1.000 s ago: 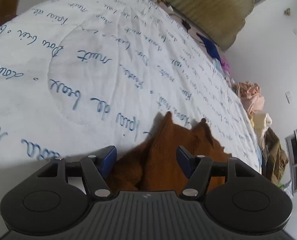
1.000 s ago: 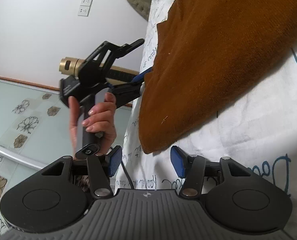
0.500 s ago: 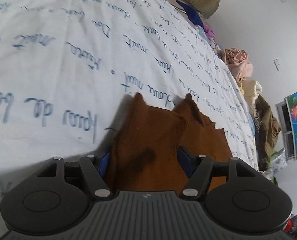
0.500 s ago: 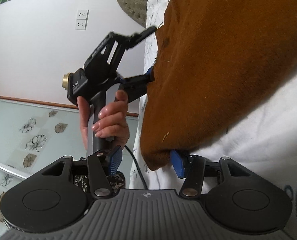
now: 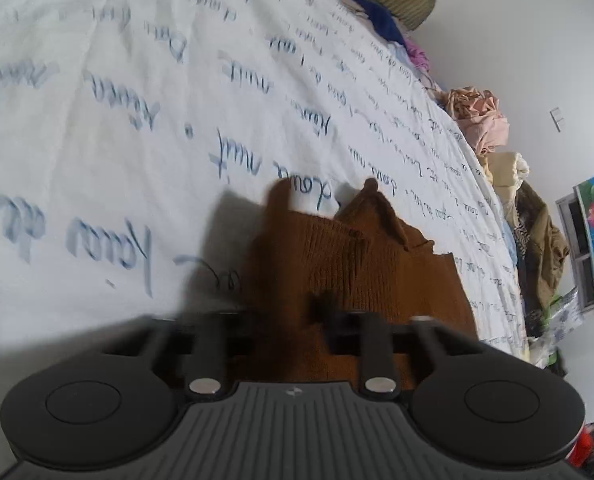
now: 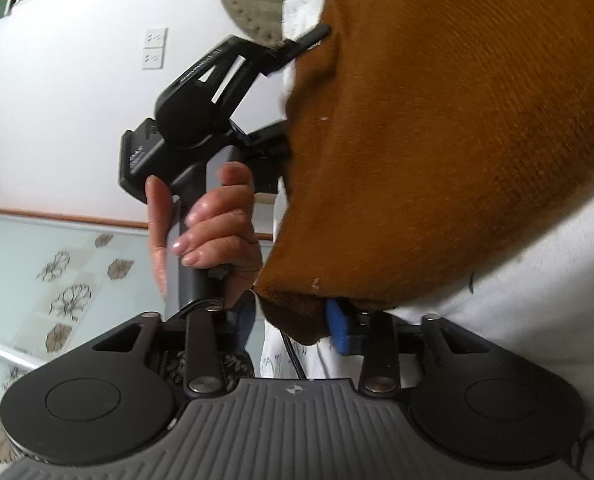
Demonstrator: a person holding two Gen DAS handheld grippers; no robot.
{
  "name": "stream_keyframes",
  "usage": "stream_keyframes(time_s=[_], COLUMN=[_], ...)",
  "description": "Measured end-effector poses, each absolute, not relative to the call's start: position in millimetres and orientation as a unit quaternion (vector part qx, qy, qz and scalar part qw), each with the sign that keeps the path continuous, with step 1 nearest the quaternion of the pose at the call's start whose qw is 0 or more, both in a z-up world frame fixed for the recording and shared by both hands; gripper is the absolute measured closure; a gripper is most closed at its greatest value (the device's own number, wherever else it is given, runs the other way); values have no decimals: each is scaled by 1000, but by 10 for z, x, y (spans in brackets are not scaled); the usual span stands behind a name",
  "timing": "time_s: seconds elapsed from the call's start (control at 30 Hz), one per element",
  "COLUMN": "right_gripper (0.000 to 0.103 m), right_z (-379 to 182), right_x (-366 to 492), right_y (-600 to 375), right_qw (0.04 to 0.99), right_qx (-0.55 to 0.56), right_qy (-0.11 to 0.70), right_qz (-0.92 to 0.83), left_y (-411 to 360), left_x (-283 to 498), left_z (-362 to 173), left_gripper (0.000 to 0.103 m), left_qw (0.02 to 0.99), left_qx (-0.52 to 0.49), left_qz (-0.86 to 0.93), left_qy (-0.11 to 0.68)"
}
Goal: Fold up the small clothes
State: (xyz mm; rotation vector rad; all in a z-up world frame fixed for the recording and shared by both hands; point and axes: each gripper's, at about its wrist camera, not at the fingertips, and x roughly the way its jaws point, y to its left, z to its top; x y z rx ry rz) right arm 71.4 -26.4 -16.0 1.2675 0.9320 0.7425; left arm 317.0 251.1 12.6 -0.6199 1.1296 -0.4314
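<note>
Your left gripper (image 5: 285, 320) is smeared by motion blur, and its fingertips vanish under the brown knit garment (image 5: 361, 268), so you cannot see the pads. In the right wrist view that garment (image 6: 457, 140) runs off the top and right edges and covers one pad of your right gripper (image 6: 293, 328). Beyond the garment, the clothes heap (image 5: 497, 152) is too small to identify.
</note>
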Motion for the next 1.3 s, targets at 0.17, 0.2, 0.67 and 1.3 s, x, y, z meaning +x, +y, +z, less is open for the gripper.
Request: stream_keyframes(time_s=[0.17,0.2,0.67,1.3], right_gripper=[86,88,91,90], right_z=[-189,-184,-87,-102], right_x=[726,726,706,665], right_y=[-253,-252,-469,-813], right_qw=[646,648,671,687], right_qx=[550,546,527,490], right_qy=[421,423,396,378], right_qz=[320,321,339,380], left_y=[2551,2568,2622,2603], left_x=[3151,3146,3023,2893], left_z=[44,51,215,465], left_gripper=[91,91,92,92], left_qw=[776,777,781,780], left_qx=[-314,-316,-340,-364], left_qz=[-186,-184,-172,-155], left_qy=[514,513,494,485])
